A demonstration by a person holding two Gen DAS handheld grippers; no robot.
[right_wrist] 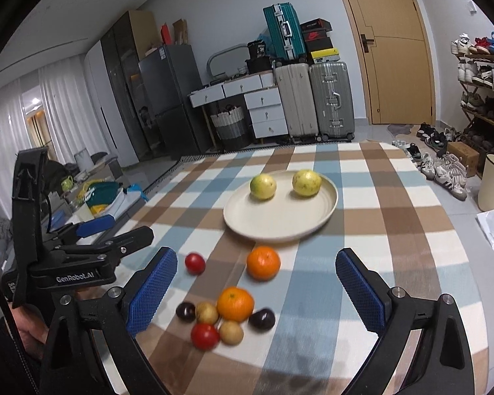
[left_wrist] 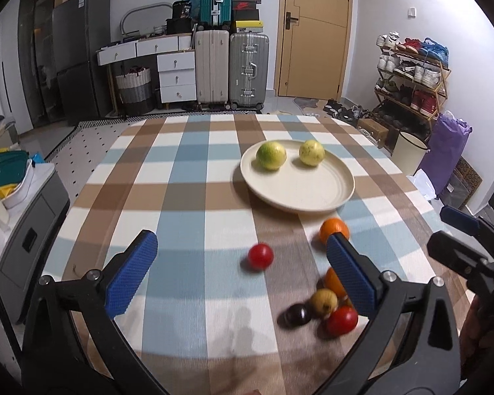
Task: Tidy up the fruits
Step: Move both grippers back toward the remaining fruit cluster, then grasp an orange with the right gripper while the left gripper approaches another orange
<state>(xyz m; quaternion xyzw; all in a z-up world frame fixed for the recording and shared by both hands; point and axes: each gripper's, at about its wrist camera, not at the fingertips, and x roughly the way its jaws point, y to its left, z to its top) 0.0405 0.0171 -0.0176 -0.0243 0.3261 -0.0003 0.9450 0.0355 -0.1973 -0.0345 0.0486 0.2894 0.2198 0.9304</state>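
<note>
A cream plate point(left_wrist: 306, 194) point(right_wrist: 280, 220) sits mid-table with two yellow-green fruits point(left_wrist: 271, 155) point(right_wrist: 307, 182) on it. In front of it lie an orange point(right_wrist: 263, 262) and a red tomato point(left_wrist: 260, 256) point(right_wrist: 195, 263). Nearer me is a cluster: a second orange point(right_wrist: 235, 303), another tomato point(right_wrist: 205, 335), two dark fruits point(right_wrist: 261, 318) and two small yellowish fruits point(right_wrist: 231, 331). My left gripper point(left_wrist: 241, 240) hovers open to the left of the cluster. My right gripper point(right_wrist: 256, 256) is open over the cluster, pads touching nothing.
A checked cloth point(left_wrist: 187, 177) covers the table. Suitcases point(left_wrist: 230, 65), a white drawer unit point(left_wrist: 176, 77), a fridge point(left_wrist: 79, 52) and a door point(left_wrist: 314, 29) line the far wall. At the right stand a shoe rack point(left_wrist: 411, 75) and a cream bin point(left_wrist: 410, 151).
</note>
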